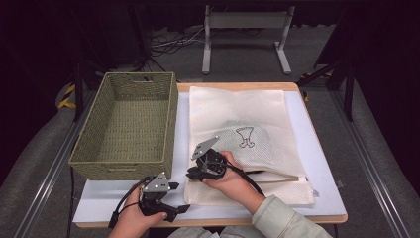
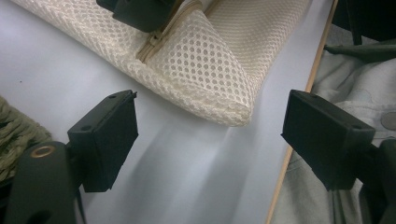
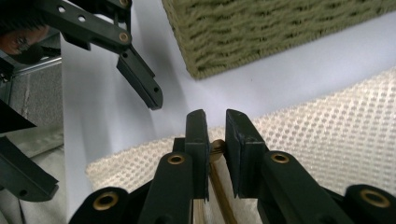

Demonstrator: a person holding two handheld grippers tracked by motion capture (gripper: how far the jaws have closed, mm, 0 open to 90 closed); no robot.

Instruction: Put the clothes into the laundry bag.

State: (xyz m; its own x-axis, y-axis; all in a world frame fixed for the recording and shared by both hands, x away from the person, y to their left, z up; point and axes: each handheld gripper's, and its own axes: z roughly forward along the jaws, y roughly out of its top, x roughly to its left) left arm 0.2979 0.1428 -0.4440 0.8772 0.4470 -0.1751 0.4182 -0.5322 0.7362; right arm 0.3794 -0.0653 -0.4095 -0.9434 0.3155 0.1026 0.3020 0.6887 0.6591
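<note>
White mat (image 1: 317, 163) laid over wooden table (image 1: 341, 217); grey floor and dark curtains behind. Mesh bag (image 1: 237, 124) placed right of woven basket (image 1: 124, 124). Right gripper (image 3: 215, 126) pinched on bag zipper (image 3: 215, 148); left gripper (image 2: 210, 135) spread wide above mat.

cream mesh laundry bag (image 1: 237, 134), lying flat beside woven basket (image 1: 126, 126)

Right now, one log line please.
right gripper: shut on zipper pull | left gripper: open, beside mesh bag corner | basket: empty
</note>
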